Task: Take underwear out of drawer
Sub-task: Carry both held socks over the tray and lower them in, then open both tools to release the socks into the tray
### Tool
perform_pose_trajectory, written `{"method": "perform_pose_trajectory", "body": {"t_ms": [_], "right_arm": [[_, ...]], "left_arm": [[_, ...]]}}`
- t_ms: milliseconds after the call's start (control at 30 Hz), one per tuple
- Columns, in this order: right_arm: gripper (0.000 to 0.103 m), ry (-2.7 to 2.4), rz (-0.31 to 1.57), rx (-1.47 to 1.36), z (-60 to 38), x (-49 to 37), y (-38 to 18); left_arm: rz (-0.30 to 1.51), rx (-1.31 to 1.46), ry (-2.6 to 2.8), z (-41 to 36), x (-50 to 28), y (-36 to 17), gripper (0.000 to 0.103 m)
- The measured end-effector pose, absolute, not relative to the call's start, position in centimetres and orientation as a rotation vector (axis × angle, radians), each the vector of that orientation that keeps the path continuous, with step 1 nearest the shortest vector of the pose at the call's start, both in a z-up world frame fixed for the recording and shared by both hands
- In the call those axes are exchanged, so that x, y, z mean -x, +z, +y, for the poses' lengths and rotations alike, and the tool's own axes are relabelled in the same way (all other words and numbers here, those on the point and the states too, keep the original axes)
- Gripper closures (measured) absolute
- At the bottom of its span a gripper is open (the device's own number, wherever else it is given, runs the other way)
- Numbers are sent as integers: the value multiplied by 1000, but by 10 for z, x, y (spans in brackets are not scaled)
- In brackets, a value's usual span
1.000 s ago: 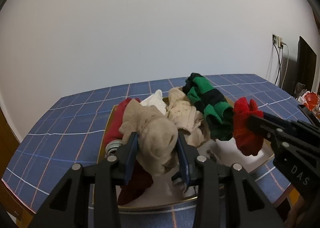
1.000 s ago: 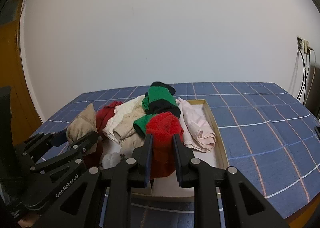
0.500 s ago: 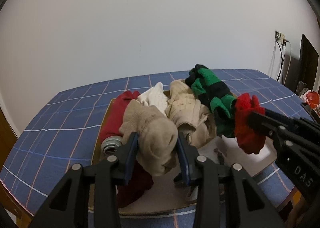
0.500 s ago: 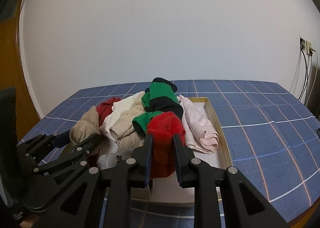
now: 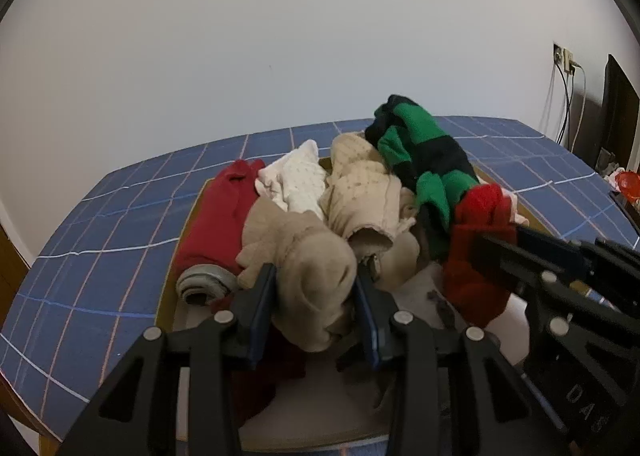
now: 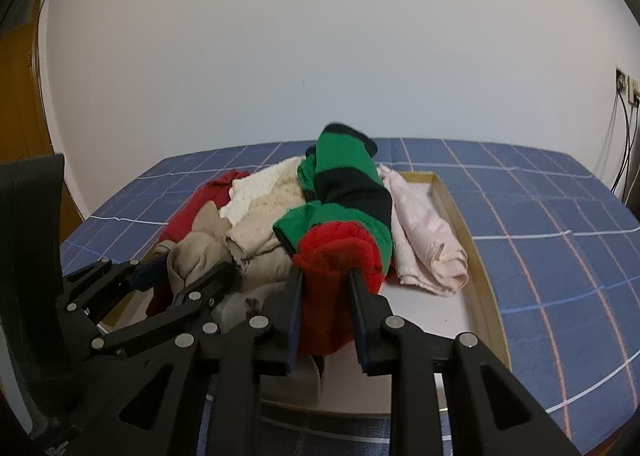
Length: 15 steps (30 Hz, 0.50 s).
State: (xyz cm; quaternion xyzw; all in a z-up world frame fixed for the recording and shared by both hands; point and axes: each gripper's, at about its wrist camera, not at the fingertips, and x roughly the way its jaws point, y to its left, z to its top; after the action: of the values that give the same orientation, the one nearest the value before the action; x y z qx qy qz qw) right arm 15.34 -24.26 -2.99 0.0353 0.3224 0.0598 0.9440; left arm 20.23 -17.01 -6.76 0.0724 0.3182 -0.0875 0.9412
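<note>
Left wrist view: the left claw (image 5: pixel 316 308) is seen clamped on a beige garment (image 5: pixel 312 276), the blue-edged fingers (image 5: pixel 262 304) pressed into the cloth on both sides. The bundle is held above the near end of a shallow drawer (image 5: pixel 188 224) (tan-walled, pale inside) that rests on a blue checked surface (image 5: pixel 120 224). In the drawer a dark red roll (image 5: pixel 216 228) with a grey band is laid along the left wall, a white piece (image 5: pixel 296 184) and a cream knitted piece (image 5: pixel 364 200) are heaped behind the beige one, and a green-and-black striped garment (image 5: pixel 424 160) is draped over the top of the pile. At the right, the right claw (image 5: pixel 492 252) is seen from the side, closed on a red garment (image 5: pixel 472 252) that hangs over the drawer floor.

Right wrist view: the right claw (image 6: pixel 326 284) is narrowly set, its fingers (image 6: pixel 294 296) gripping the red garment (image 6: pixel 336 268), which bulges above them and hangs below; the jaws have just been opening slightly, with the cloth between them. The striped garment (image 6: pixel 344 184) is touching the red one from behind. A pale pink folded piece (image 6: pixel 424 232) is laid along the drawer's right wall (image 6: pixel 480 268). At the left, the left claw (image 6: pixel 180 272) is seen with the beige garment (image 6: pixel 196 252) held in it, over the drawer's near left corner. The remaining underwear is still piled in the drawer.
</note>
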Motion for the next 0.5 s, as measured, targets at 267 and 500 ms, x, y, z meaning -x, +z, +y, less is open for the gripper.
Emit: {"method": "perform_pose_trajectory", "body": {"t_ms": [267,500], "right_arm": [[37,186,674,-169,-259,-149,-35],[22,192,595,-221,-259,-116,-15]], "left_arm": [[629,-182,-105,-168,-195,-69,17],[559,-138,-91,-157,-164,-48,1]]}}
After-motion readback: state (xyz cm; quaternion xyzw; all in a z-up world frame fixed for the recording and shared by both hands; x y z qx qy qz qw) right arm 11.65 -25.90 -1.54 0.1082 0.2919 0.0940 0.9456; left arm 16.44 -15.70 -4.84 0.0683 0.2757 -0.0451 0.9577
